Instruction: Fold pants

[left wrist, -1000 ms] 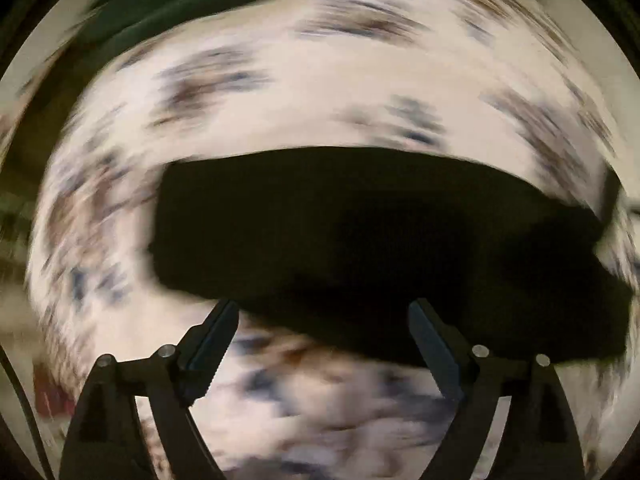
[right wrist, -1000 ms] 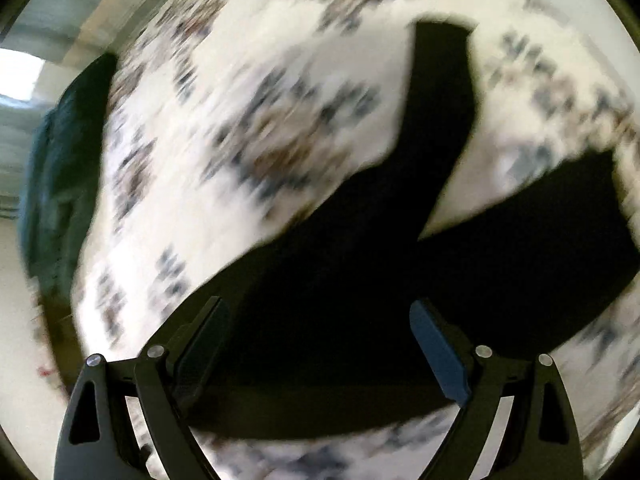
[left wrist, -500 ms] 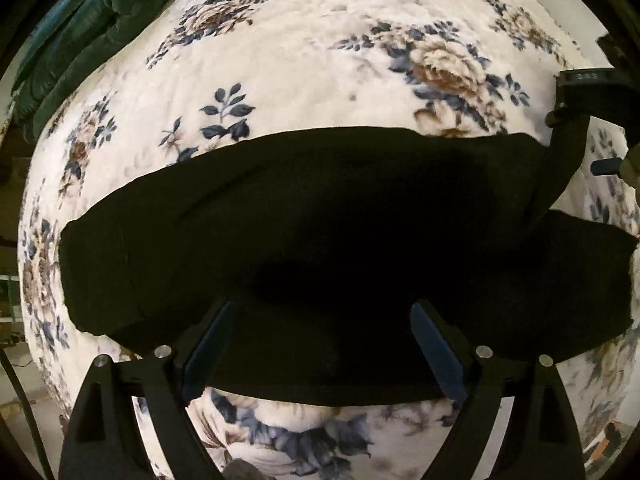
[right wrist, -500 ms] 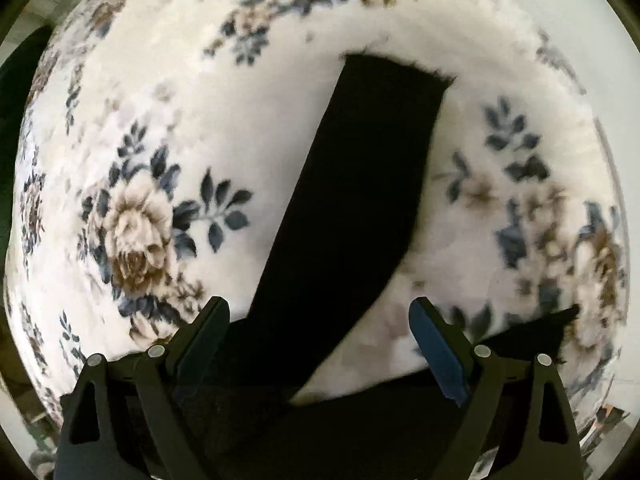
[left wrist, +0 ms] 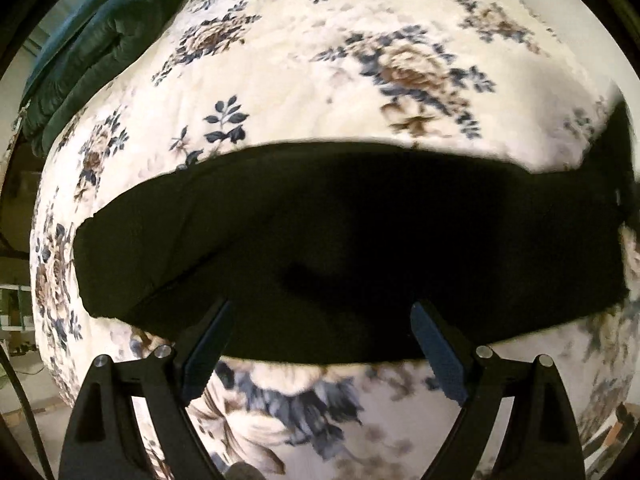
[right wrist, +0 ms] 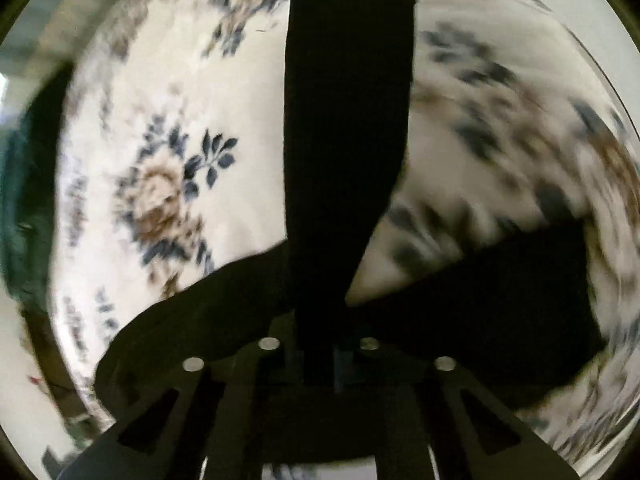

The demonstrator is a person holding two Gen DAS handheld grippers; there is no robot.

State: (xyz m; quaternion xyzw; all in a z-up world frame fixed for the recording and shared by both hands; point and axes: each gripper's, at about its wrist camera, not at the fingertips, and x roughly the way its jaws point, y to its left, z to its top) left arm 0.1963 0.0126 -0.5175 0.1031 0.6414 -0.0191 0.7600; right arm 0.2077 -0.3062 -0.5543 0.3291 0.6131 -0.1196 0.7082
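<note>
Black pants (left wrist: 360, 240) lie flat across a floral bedspread (left wrist: 320, 60), stretching from left to right in the left wrist view. My left gripper (left wrist: 320, 308) hovers open just above their near edge, with the cloth under it and nothing pinched. In the right wrist view, the jaws of my right gripper (right wrist: 316, 348) are closing tight on a fold of the pants (right wrist: 348, 120). One leg runs straight away from the fingers. The other leg (right wrist: 500, 300) spreads to the right, and the waist part bulges to the left.
A dark green quilted cover (left wrist: 92, 52) lies along the bed's far left edge and shows blurred as a green cover (right wrist: 16, 200) in the right wrist view. The flowered bedspread (right wrist: 160, 128) surrounds the pants. Floor shows past the bed's left edge.
My right gripper went from wide open to shut on the black cloth after sliding back along the leg. My left gripper stayed open and moved sideways over the pants.
</note>
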